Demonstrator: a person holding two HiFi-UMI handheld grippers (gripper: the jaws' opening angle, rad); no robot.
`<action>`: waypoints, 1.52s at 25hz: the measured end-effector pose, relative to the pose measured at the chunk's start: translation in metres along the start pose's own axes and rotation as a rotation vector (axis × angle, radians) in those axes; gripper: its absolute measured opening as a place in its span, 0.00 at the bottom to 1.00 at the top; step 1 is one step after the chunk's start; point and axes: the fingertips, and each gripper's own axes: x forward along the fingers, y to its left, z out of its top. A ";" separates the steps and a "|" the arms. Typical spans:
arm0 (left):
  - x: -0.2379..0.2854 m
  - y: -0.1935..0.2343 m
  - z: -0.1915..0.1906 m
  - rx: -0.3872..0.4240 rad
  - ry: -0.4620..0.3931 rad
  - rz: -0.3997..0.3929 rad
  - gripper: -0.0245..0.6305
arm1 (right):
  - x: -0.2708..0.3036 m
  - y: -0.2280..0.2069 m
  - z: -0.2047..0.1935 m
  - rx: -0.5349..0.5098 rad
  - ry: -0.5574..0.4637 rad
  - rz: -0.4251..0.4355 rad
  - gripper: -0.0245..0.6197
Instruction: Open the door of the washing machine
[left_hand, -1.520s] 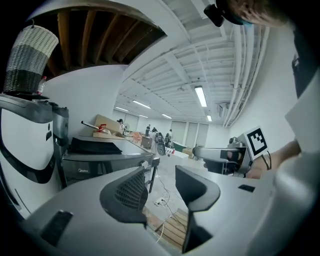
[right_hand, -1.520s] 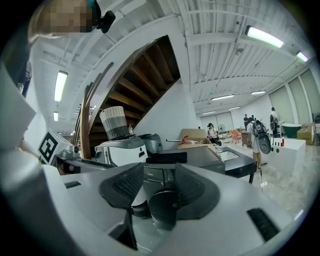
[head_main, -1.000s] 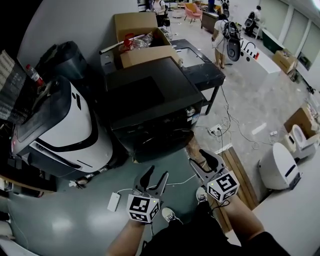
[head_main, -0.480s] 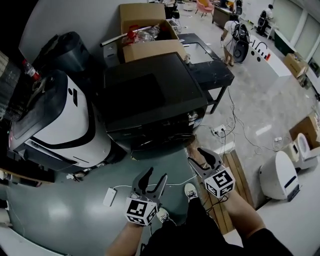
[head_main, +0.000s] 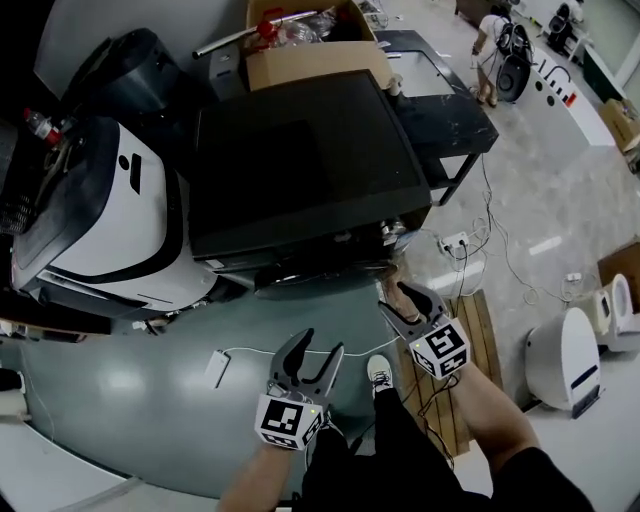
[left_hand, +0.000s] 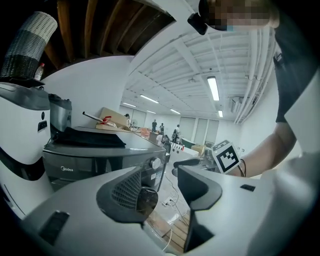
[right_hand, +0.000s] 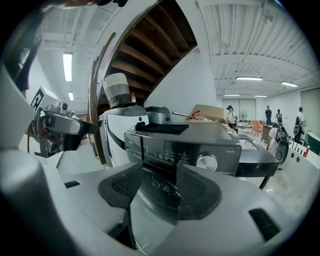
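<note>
The washing machine (head_main: 300, 160) is a dark grey box in the middle of the head view, with its front (head_main: 320, 272) facing me. My left gripper (head_main: 318, 347) is open and empty above the green floor, short of that front. My right gripper (head_main: 400, 300) is also open and empty, closer to the washer's lower right corner. In the right gripper view the round door (right_hand: 161, 189) shows through the gap between the jaws of the right gripper (right_hand: 159, 192), under the control panel and its knob (right_hand: 207, 161). The left gripper view shows the washer (left_hand: 100, 155) from its right side.
A white rounded machine (head_main: 110, 220) stands against the washer's left side. Behind it are a cardboard box (head_main: 310, 60) and a black table (head_main: 440, 100). A white adapter (head_main: 217, 368) and cables lie on the floor. A wooden pallet (head_main: 468, 340) lies at right.
Both grippers have come down and closer to the washer's front, the right one more. The washer fills more of the head view. Both stay open and empty.
</note>
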 end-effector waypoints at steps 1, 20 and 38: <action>0.008 0.001 -0.005 -0.004 0.007 0.007 0.38 | 0.007 -0.006 -0.007 0.005 0.012 0.008 0.37; 0.110 0.032 -0.080 -0.103 0.109 0.140 0.39 | 0.116 -0.086 -0.130 -0.105 0.271 0.182 0.37; 0.125 0.059 -0.123 -0.145 0.150 0.210 0.40 | 0.165 -0.090 -0.174 -0.132 0.394 0.179 0.31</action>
